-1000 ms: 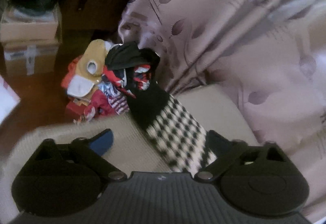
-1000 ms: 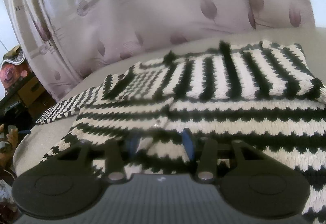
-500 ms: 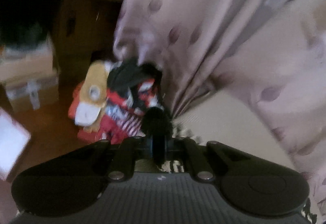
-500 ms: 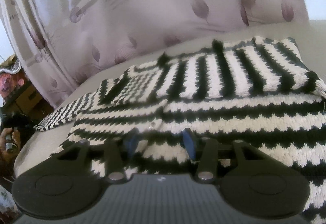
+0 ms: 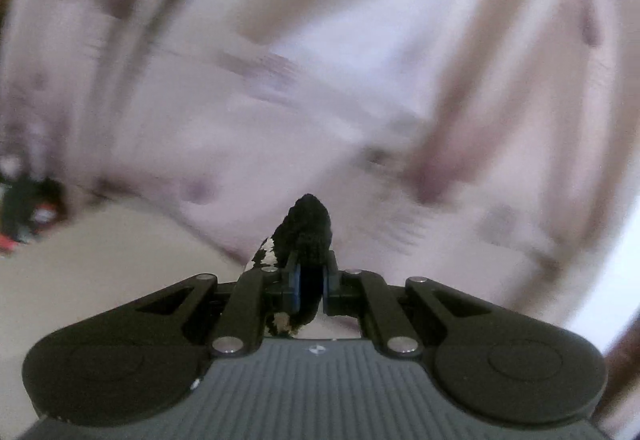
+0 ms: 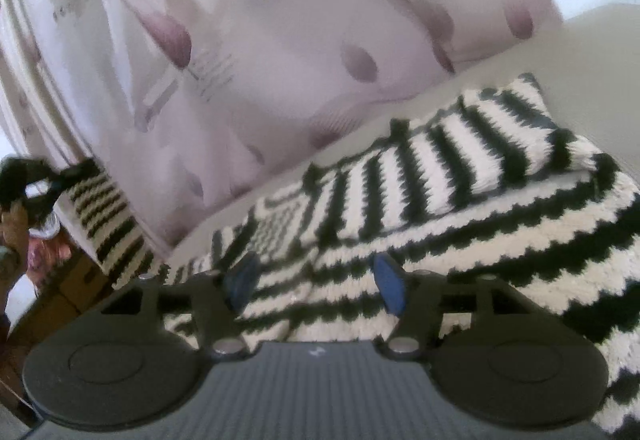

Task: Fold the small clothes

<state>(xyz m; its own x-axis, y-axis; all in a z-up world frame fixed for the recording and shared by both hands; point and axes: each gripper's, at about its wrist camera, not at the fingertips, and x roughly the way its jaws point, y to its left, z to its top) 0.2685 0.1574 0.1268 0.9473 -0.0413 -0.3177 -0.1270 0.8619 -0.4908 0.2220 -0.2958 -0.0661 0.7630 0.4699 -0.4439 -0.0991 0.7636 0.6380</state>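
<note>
A soft knitted sweater with black and white stripes (image 6: 460,208) lies on the pale cushion. One sleeve is folded over its top. The other sleeve (image 6: 108,216) is lifted up at the left.

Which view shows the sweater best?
Right wrist: the sweater lies spread on the couch, stripes and one folded sleeve clear. Left wrist shows only its black cuff, pinched in the left hand-held gripper, background blurred.
</note>
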